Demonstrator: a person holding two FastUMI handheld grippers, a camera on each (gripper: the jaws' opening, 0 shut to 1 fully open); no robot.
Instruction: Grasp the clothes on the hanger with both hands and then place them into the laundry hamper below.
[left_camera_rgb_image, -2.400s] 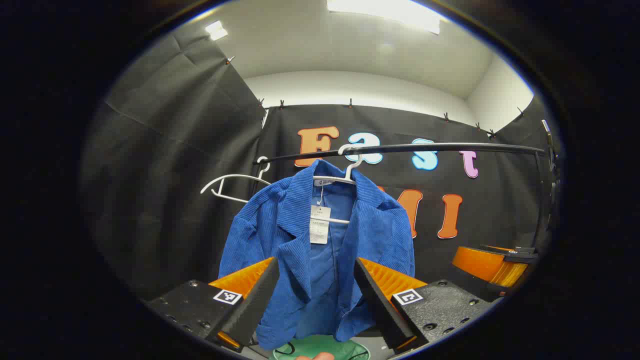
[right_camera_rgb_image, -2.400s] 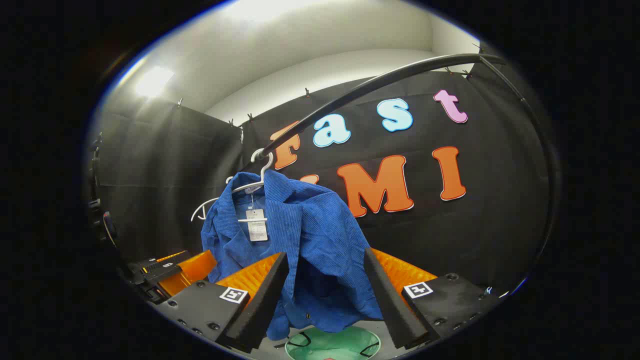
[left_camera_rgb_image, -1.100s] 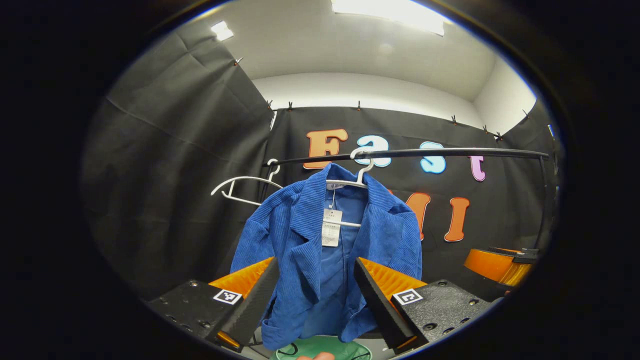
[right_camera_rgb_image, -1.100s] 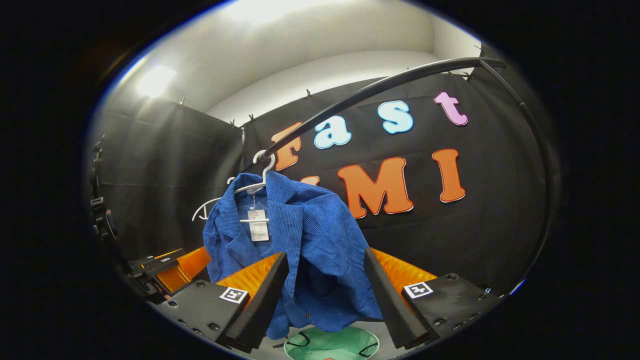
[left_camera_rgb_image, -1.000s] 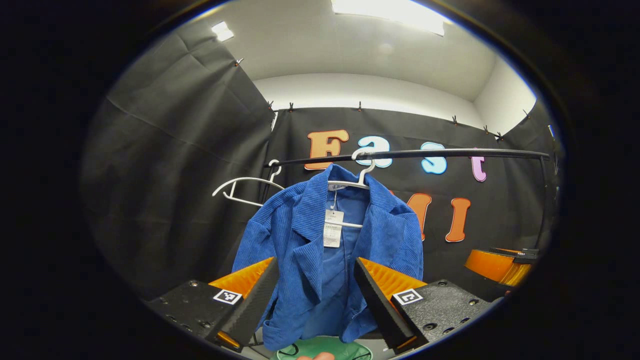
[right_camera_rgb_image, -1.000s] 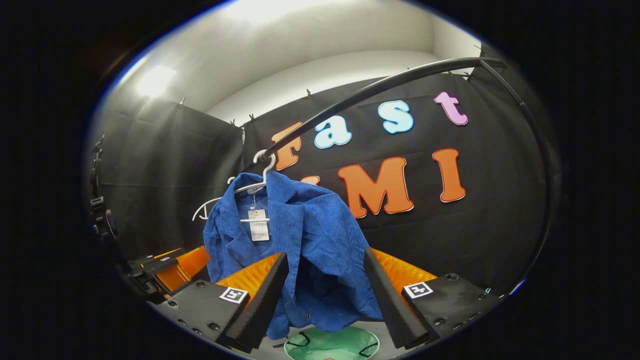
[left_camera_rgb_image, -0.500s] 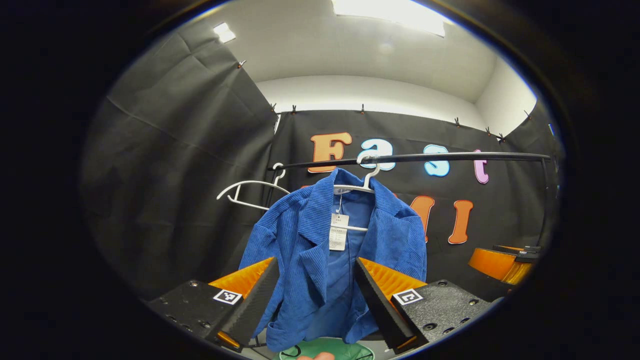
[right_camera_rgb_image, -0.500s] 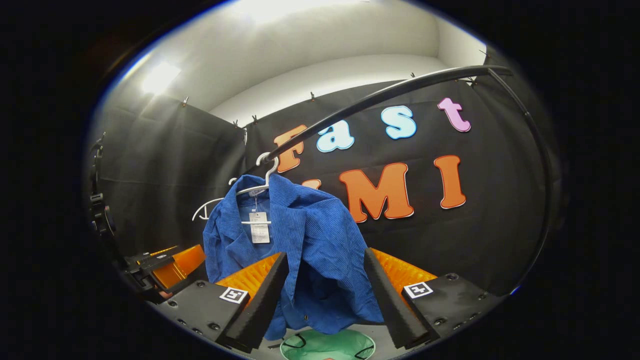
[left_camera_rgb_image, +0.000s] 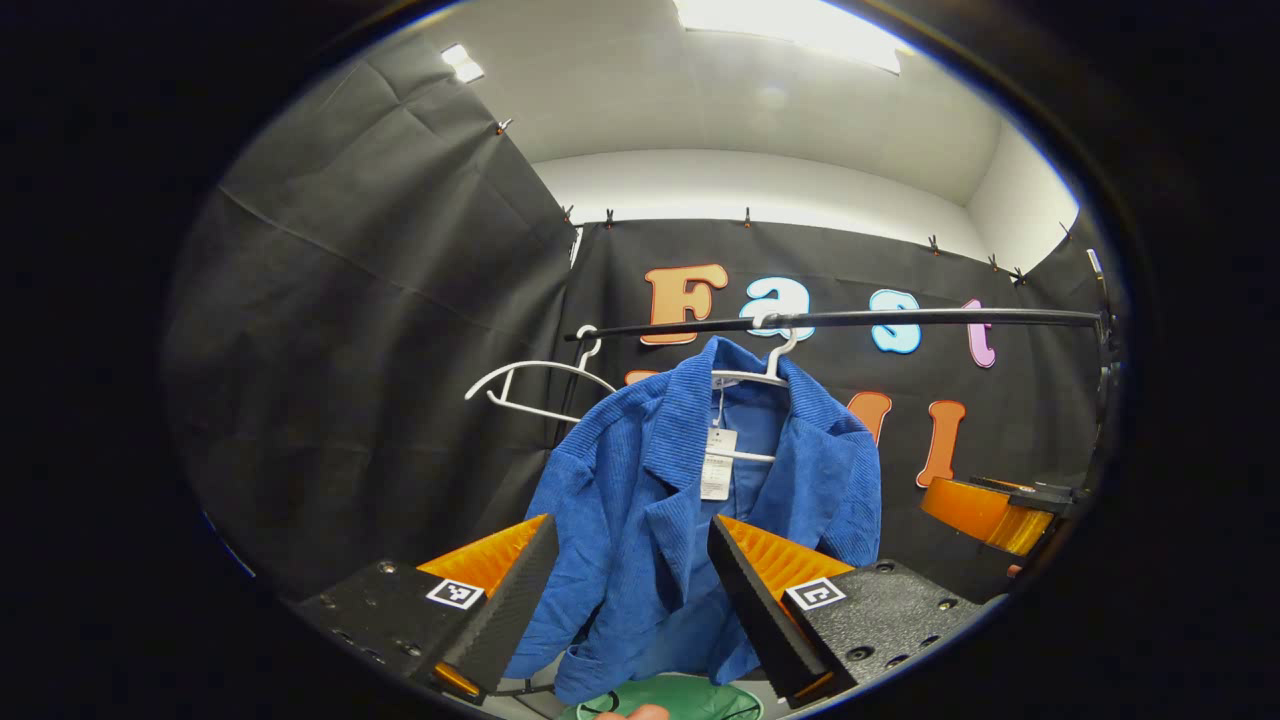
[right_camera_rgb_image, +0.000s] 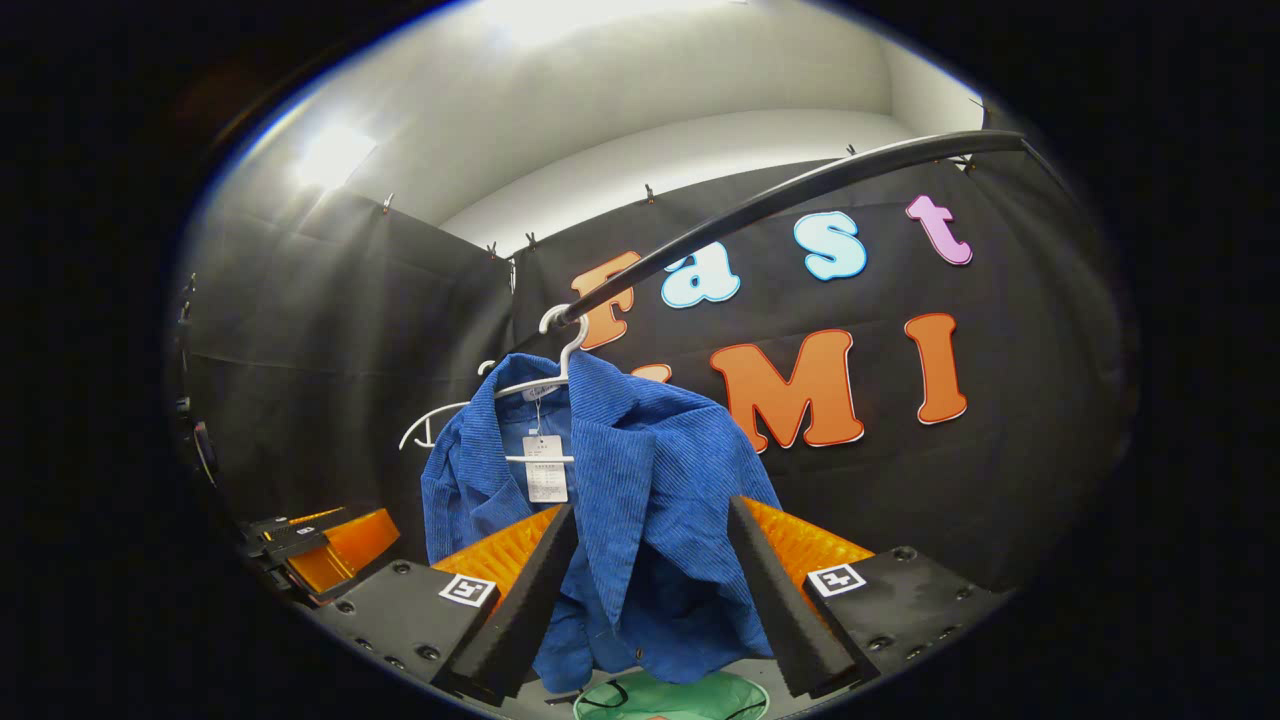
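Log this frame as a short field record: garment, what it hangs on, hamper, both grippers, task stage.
garment: blue corduroy jacket, open front, white paper tag at the collar
support: white hanger hooked on the black rail
other hanger: empty white hanger on the same rail, beside the jacket
hamper: green laundry hamper below the jacket's hem
left gripper: open, short of the jacket
right gripper: open, short of the jacket
task stage: jacket on its hanger, not yet grasped
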